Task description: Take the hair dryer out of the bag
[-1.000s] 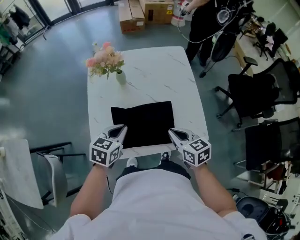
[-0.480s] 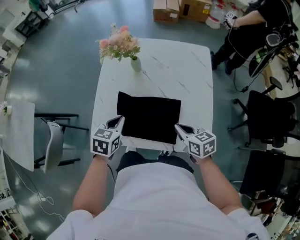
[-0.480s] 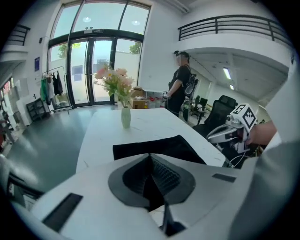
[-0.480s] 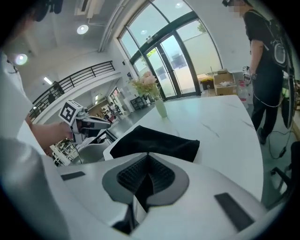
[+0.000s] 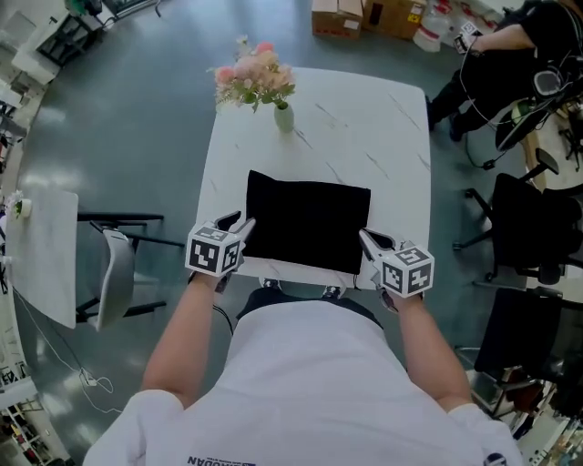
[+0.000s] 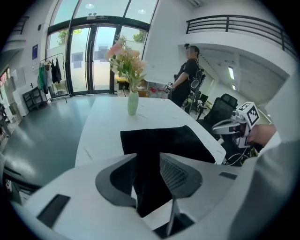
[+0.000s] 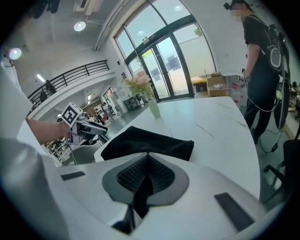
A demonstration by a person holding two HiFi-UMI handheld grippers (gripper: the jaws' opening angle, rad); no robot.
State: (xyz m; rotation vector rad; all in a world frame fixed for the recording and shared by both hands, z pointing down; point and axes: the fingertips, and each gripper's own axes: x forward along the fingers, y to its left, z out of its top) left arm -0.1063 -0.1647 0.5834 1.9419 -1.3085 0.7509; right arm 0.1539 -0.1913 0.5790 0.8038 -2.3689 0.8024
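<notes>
A flat black bag (image 5: 310, 221) lies on the white marble table (image 5: 383, 136), close to its near edge. No hair dryer shows. My left gripper (image 5: 239, 224) is at the bag's near left corner. Its jaws have just been opening. In the left gripper view (image 6: 148, 157) they stand apart, with the bag (image 6: 168, 139) showing in the gap and neither pad pressing on it. My right gripper (image 5: 367, 238) sits at the bag's near right corner. It is shut (image 7: 147, 157) with nothing held, and the bag (image 7: 145, 139) lies just beyond its tips.
A pale green vase of pink flowers (image 5: 284, 116) stands on the table behind the bag. A grey chair (image 5: 114, 273) is left of the table and black office chairs (image 5: 537, 227) are on the right. A person (image 5: 510, 45) stands at the back right near cardboard boxes (image 5: 364, 14).
Both grippers have come down to the bag's near corners. The left gripper's jaws, shut before, now stand apart. The right gripper stays shut.
</notes>
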